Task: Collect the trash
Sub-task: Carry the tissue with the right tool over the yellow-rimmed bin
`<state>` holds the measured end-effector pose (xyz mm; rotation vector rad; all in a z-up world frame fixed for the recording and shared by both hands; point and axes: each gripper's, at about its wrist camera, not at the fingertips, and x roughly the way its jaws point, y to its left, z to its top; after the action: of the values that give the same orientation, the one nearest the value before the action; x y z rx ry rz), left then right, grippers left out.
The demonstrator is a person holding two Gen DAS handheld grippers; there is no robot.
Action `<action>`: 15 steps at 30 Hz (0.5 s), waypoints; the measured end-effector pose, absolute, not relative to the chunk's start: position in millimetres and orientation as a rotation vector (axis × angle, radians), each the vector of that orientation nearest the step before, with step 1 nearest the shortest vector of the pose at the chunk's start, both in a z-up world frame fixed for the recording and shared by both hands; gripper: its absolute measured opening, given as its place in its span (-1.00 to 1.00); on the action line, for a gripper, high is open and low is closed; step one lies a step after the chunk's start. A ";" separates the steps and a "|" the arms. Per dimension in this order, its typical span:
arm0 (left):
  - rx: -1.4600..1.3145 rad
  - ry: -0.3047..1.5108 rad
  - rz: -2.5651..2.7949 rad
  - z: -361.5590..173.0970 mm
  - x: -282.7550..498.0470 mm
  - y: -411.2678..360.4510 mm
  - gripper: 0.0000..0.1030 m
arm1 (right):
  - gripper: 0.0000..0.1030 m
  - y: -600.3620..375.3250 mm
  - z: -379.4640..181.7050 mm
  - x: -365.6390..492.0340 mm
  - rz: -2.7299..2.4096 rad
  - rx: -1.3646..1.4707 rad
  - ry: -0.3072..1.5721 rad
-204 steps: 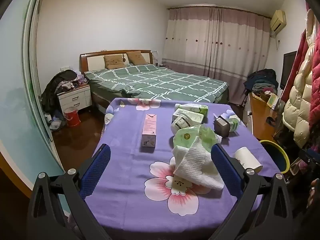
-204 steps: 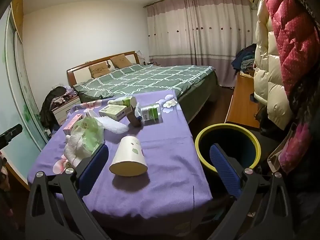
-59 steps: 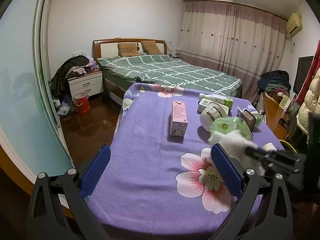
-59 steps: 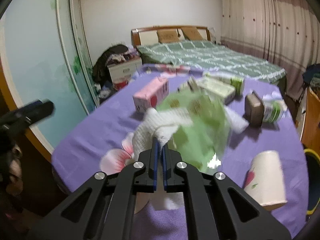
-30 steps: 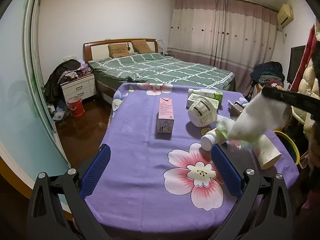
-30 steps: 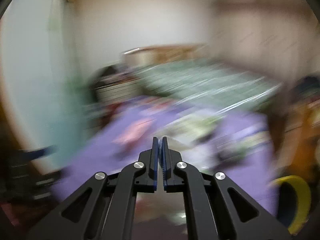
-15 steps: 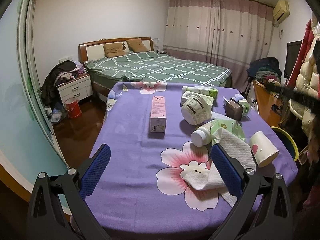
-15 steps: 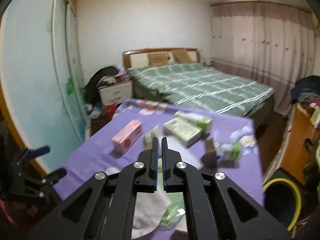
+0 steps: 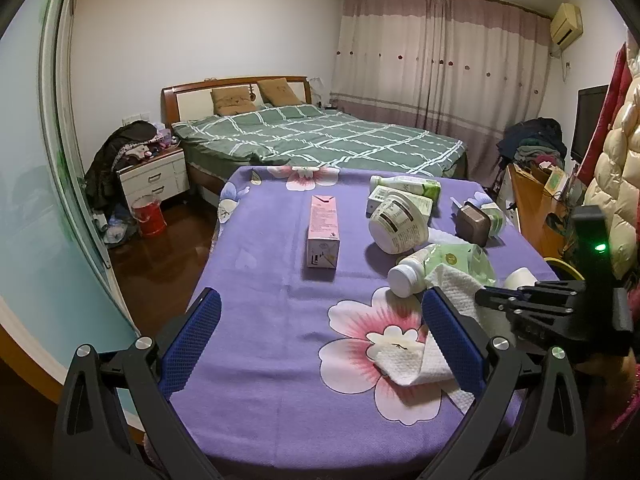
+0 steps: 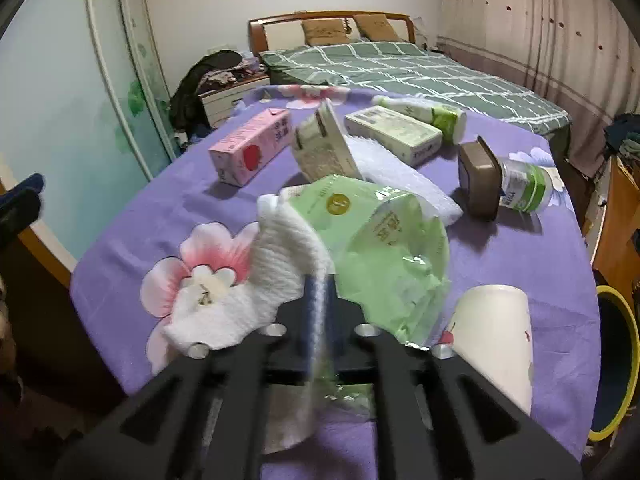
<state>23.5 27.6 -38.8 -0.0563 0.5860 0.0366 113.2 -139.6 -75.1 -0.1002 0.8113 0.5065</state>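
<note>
Purple-clothed bench (image 9: pixel 256 308) carries the white towel (image 10: pixel 276 276), pinched by the right gripper (image 10: pixel 318 300) with fingers clenched, left gripper (image 9: pixel 316 328) released; its thin grip may slip, dragging the green wrapper (image 10: pixel 384 240).

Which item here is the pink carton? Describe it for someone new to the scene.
On the purple floral tablecloth, left of the clutter, lies the pink carton. It lies alone, a long box, the only pink one; the neighbours are white or green.
</note>
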 end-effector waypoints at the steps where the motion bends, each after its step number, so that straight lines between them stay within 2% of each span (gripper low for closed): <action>1: -0.057 0.587 0.036 -39.4 23.9 27.5 0.93 | -0.93 -141.4 -70.1 110.6 0.523 -0.089 0.800; 12: -0.054 0.579 0.037 -40.4 22.9 23.6 0.93 | -0.93 -173.2 47.4 77.5 0.608 0.034 0.515; 15: -0.050 0.578 0.031 -40.5 21.2 21.6 0.93 | -0.93 -180.6 66.7 72.7 0.513 -0.011 0.440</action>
<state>21.2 21.6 -40.5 -0.0505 0.5779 0.0306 72.7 -180.6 66.7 -0.0111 0.4396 0.5127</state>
